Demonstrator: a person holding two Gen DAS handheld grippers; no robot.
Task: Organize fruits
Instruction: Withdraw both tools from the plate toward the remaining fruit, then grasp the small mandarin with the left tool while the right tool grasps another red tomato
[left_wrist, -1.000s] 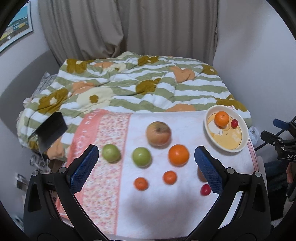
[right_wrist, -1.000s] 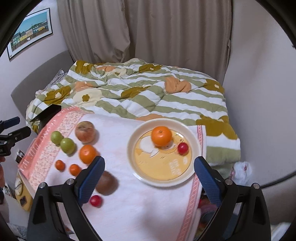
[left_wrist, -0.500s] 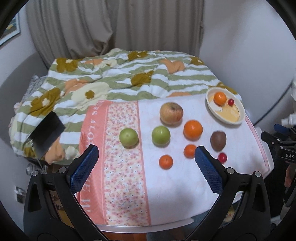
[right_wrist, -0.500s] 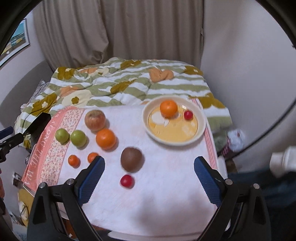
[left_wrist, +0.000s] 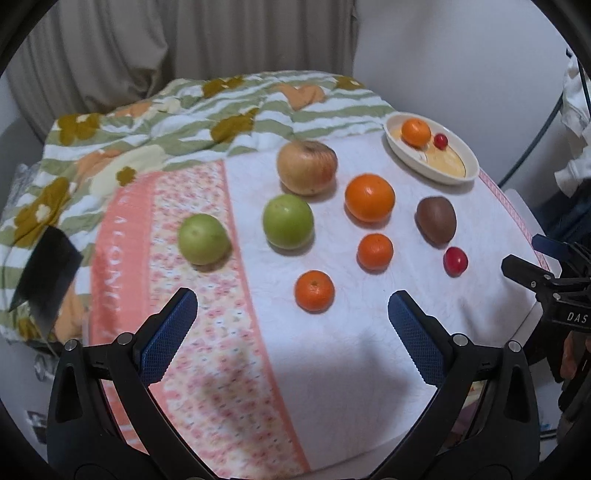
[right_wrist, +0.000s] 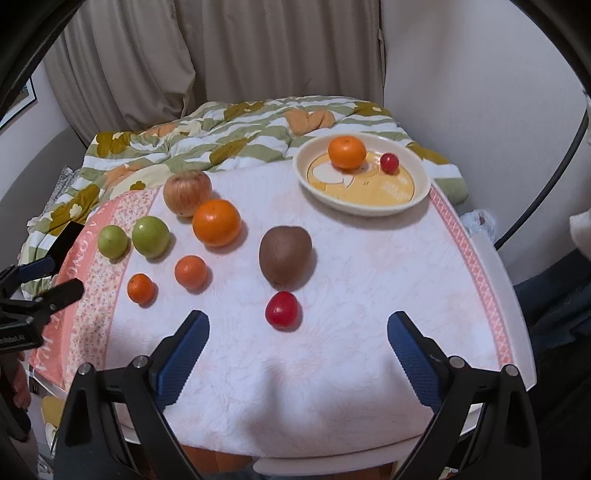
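Loose fruit lies on a cloth-covered table: an apple (left_wrist: 307, 167), two green fruits (left_wrist: 288, 220) (left_wrist: 204, 238), a big orange (left_wrist: 369, 197), two small oranges (left_wrist: 375, 251) (left_wrist: 314, 290), a brown kiwi (right_wrist: 284, 256) and a red fruit (right_wrist: 282, 309). A cream plate (right_wrist: 413, 201) at the back right holds an orange (right_wrist: 347, 152) and a small red fruit (right_wrist: 389, 163). My left gripper (left_wrist: 293, 331) is open and empty, just short of the nearest small orange. My right gripper (right_wrist: 298, 353) is open and empty, just short of the red fruit.
A striped flowered quilt (right_wrist: 229, 144) is bunched behind the table. A black card (left_wrist: 46, 271) sticks up at the table's left. Curtains and a white wall stand behind. The table's front edge (right_wrist: 332, 463) is close below my right gripper.
Both grippers have pulled back and dropped toward the table's near side, so the loose fruit now lies ahead of the fingertips. The fruit has not moved. Both grippers stay open.
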